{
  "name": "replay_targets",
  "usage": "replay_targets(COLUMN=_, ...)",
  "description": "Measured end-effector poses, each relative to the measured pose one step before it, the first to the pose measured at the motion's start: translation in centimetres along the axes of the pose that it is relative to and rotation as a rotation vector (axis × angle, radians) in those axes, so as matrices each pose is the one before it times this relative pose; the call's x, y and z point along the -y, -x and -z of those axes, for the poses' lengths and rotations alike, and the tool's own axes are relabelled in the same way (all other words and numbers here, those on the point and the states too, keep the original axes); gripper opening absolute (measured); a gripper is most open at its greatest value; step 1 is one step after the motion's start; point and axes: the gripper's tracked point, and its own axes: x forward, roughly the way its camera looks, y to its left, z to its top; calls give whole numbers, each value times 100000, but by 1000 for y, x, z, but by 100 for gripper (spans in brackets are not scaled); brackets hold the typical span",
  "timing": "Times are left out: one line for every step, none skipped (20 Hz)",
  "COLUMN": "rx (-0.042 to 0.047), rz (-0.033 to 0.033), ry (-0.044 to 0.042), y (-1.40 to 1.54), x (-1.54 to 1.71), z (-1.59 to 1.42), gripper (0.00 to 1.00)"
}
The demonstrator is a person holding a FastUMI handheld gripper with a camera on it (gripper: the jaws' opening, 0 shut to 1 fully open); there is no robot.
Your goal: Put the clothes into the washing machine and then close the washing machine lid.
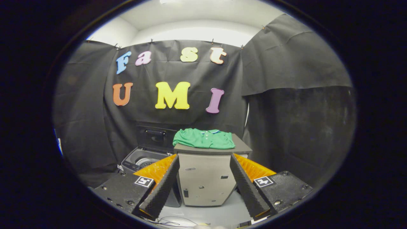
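A folded green shirt (204, 139) lies on the dark top of a grey cabinet (203, 181), straight ahead beyond my fingers. Left of the cabinet stands the washing machine (140, 159) with its dark lid (155, 137) raised upright against the wall, and its drum opening (144, 162) shows. My gripper (203, 165) is open and holds nothing; the cabinet front shows in the wide gap between its fingers, at some distance from them.
Black cloth walls close in the booth behind and to the right. A pale floor (219, 214) runs under the cabinet, with thin cables (171, 221) lying on it close below the fingers.
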Motion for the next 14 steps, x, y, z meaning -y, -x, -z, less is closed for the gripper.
replay_targets(rx=-262, rz=-256, ry=-1132, y=-719, x=-141, z=-727, gripper=100)
replay_targets(rx=243, rz=-89, ry=-502, y=-743, x=-27, z=-1009, gripper=99)
replay_targets(rx=493, rz=353, ry=-538, y=-903, x=120, z=-1095, gripper=99)
replay_targets(rx=445, rz=28, ry=-492, y=-1093, x=71, z=-1044, gripper=100)
replay_targets(rx=396, rz=-161, ry=-748, y=-1209, x=-20, z=-1028, gripper=100)
replay_targets(rx=125, rz=-51, ry=-433, y=-1292, x=-17, z=-893, gripper=99)
replay_targets(rx=-576, rz=-314, ry=-367, y=-1356, x=-40, z=-796, gripper=99)
replay_targets(rx=-536, rz=-647, ry=-1172, y=-1435, x=-13, z=-651, gripper=99)
replay_targets(rx=-603, rz=-1260, ry=-833, y=-1560, x=-98, z=-702, gripper=99)
replay_targets(rx=-849, rz=-660, ry=-615, y=-1880, x=69, z=-580, gripper=99)
replay_targets(rx=-874, rz=-1258, ry=-108, y=-1599, x=-8, z=-699, gripper=99)
replay_targets(rx=-1249, rz=-912, ry=156, y=-1816, x=13, z=-462, gripper=99)
replay_targets(rx=-756, rz=-716, ry=22, y=-1503, x=150, z=-642, gripper=100)
replay_targets(rx=-500, rz=-535, ry=150, y=-1593, x=127, z=-761, gripper=99)
